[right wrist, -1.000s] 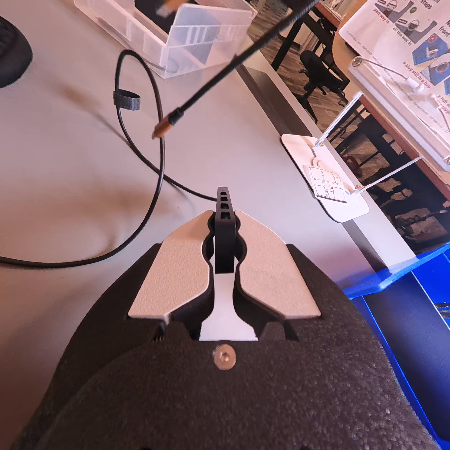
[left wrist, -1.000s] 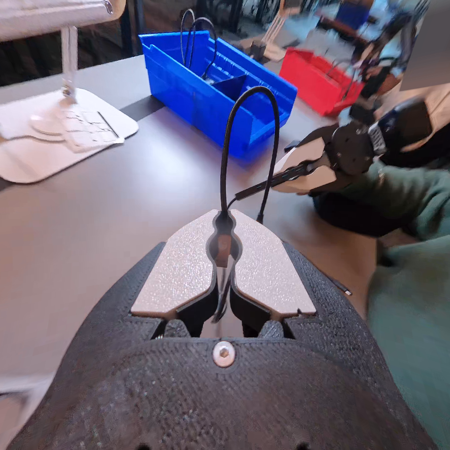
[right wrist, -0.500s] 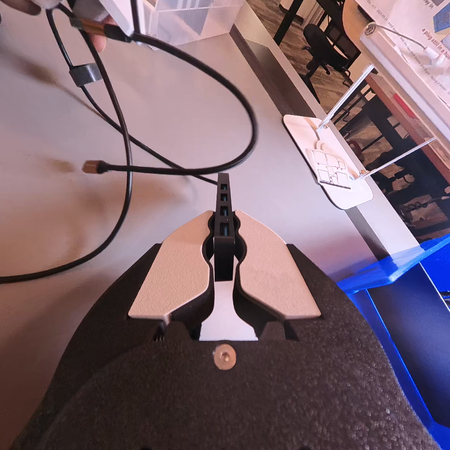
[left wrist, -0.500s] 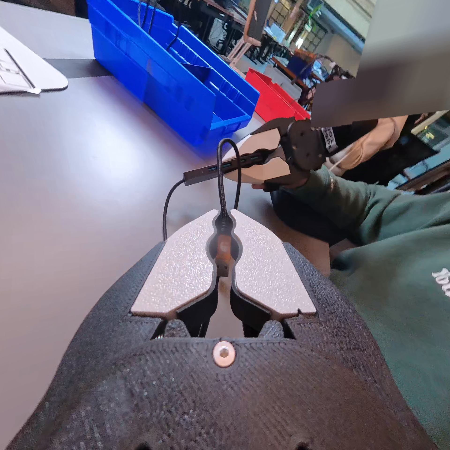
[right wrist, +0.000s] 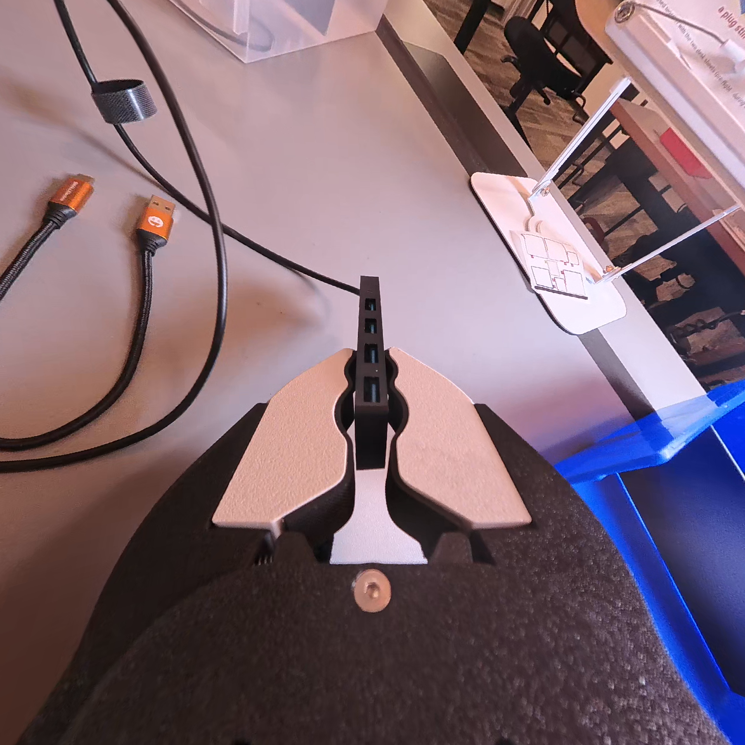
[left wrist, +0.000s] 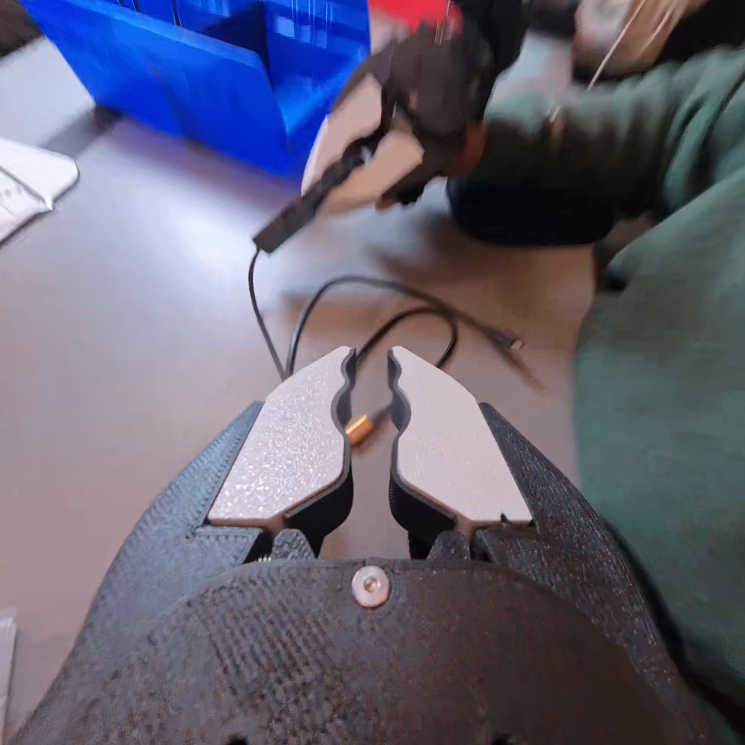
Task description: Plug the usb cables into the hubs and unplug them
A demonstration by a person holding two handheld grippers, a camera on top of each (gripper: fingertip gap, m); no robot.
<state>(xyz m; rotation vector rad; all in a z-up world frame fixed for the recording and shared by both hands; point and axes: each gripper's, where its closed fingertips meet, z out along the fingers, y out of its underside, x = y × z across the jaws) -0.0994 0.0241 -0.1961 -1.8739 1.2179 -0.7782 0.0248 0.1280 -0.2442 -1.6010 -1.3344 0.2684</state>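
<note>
Fingers of the left gripper [left wrist: 371,354] stood parted with nothing between them, and down on the grey table [left wrist: 121,322] below the gap lay an orange USB plug [left wrist: 356,430], loose, its black braided cable [left wrist: 423,318] curling away across the surface. Over on the other side, the right gripper [right wrist: 371,354] was clenched on the black hub [right wrist: 371,363], pinching it edge-up by its near half so the far half poked out past the fingertips. 4 ports ran along the hub's top edge, all of them empty. A thin black lead [right wrist: 282,262] ran off the hub's far end and looped back across the table, a grey strap [right wrist: 123,100] wrapped round it.

Left of the hub, 2 orange-collared plugs lay side by side on the table: 1 with a wide metal tip [right wrist: 155,221], the other smaller [right wrist: 70,197], both on braided cable and well apart from the hub. From the left wrist view the hub [left wrist: 310,201] showed blurred in the right gripper [left wrist: 342,161], held clear above the table, a green sleeve [left wrist: 604,133] behind it. A blue bin [left wrist: 181,68] stood beyond, a clear box [right wrist: 282,24] at the far table edge, a white stand base [right wrist: 548,258] to the right.
</note>
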